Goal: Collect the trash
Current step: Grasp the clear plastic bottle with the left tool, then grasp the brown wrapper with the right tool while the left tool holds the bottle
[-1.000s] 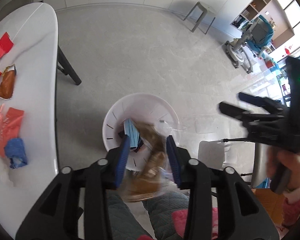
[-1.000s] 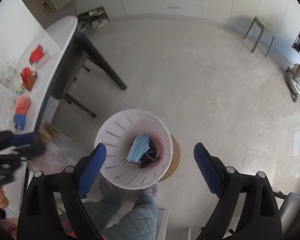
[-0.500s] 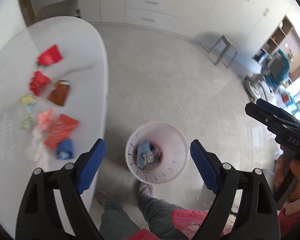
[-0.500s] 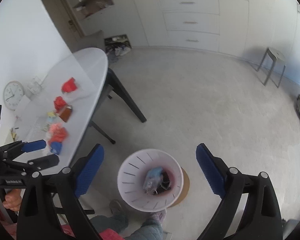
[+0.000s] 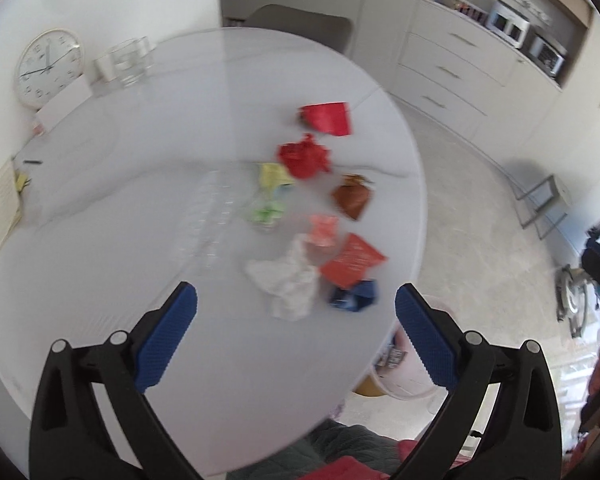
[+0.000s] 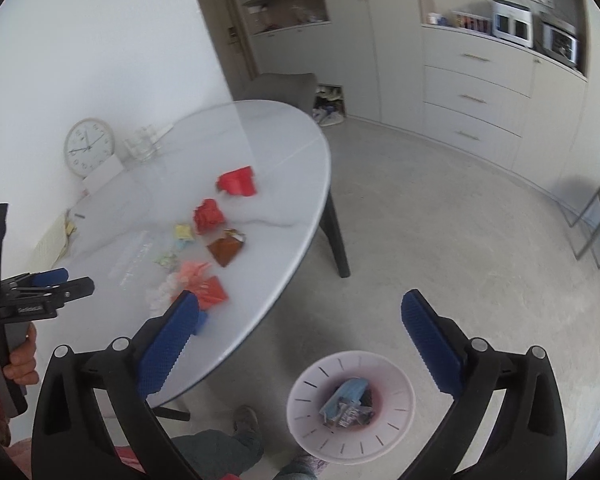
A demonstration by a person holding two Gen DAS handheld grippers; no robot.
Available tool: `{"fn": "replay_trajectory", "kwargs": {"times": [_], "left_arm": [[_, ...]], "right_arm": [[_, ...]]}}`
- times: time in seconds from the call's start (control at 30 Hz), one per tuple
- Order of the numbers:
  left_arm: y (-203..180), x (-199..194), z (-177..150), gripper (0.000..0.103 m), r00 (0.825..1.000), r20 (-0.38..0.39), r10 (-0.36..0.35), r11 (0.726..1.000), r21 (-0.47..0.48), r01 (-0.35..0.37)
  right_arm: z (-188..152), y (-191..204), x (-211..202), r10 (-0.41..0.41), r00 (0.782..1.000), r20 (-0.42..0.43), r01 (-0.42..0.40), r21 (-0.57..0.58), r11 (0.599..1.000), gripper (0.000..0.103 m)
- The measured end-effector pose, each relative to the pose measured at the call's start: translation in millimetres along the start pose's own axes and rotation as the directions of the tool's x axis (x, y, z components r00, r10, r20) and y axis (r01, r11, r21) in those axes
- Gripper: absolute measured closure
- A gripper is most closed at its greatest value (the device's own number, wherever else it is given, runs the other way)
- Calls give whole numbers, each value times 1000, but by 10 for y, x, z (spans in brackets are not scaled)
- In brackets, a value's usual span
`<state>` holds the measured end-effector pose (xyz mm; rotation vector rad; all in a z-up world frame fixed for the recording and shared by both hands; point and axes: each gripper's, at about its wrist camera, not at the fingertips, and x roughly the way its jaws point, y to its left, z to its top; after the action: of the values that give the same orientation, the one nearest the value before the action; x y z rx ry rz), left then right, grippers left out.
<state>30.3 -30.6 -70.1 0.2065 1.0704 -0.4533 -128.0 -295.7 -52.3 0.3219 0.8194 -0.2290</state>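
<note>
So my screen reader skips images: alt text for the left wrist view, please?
The open, empty left tool, jaws opening, hovers over a white table strewn with trash: red wrappers, a brown packet, white tissue. The waste bin is below the table's edge.

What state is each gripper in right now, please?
Left gripper: jaws opening wide, nothing between them.
Right gripper: jaws opening wide, nothing held.
</note>
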Motion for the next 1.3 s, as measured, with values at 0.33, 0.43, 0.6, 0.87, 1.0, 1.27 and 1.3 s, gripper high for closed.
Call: {"fn": "replay_trajectory", "kwargs": {"times": [0.33,0.43,0.6,0.87,1.0,1.27,1.3], "left_arm": [[642,852,362,8,990,-97,102,992,82,-94],[688,1126,454,8,986,-137,93,990,118,-77],[717,1511,553,8,978,-192,86,985,162,-55],[804,1783,577,41,969,-247,27,990,139,8],[890,1795,581,43,973,-231,0,995,102,24],[1026,1590,545,43,979,-199,-41,998,45,51],[1032,1508,523,43,980,-190,-51,998,37,59]], "right_arm": [[143,804,431,42,998,-48,-44,-41,998,2],[126,964,612,45,996,-83,-46,-12,999,2],[93,1113,852,26,992,-125,-22,32,999,2],[99,1181,1153,4,985,-170,10,77,997,2],[151,1177,1329,7,983,-184,7,73,997,2],[367,1052,2091,-5,967,-256,35,114,993,11],[386,1034,2228,-12,961,-276,49,130,990,14]]}}
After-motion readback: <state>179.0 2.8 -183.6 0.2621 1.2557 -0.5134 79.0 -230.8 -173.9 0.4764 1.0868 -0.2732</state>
